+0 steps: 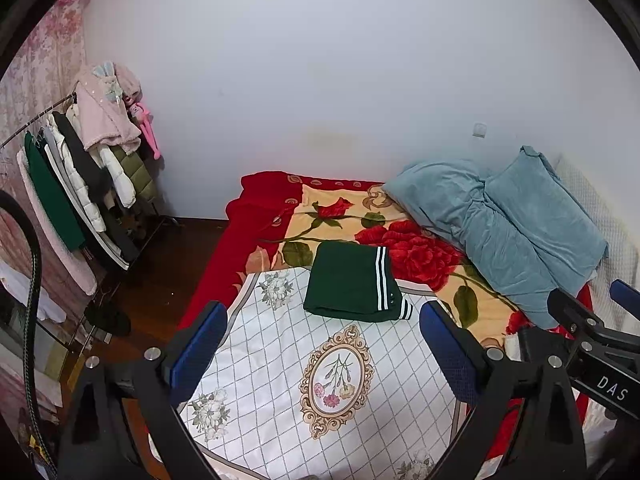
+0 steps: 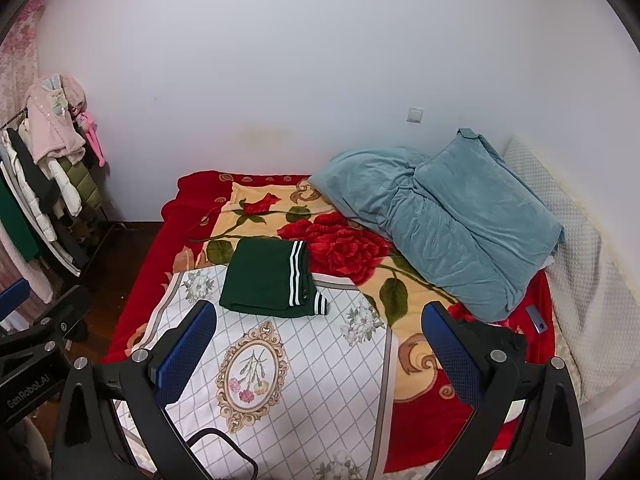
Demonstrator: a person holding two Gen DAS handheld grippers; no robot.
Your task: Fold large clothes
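Green garment (image 1: 352, 284) lies folded across white sheet's (image 1: 280, 360) far edge.

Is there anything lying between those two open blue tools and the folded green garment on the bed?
Nothing visible. Between the left tool, the right tool and the green garment lies only the bare white patterned sheet. The blue quilt sits off to the right.

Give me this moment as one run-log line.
left gripper: open, empty | right gripper: open, empty | green garment: folded, on white cloth | bed: blue quilt at back
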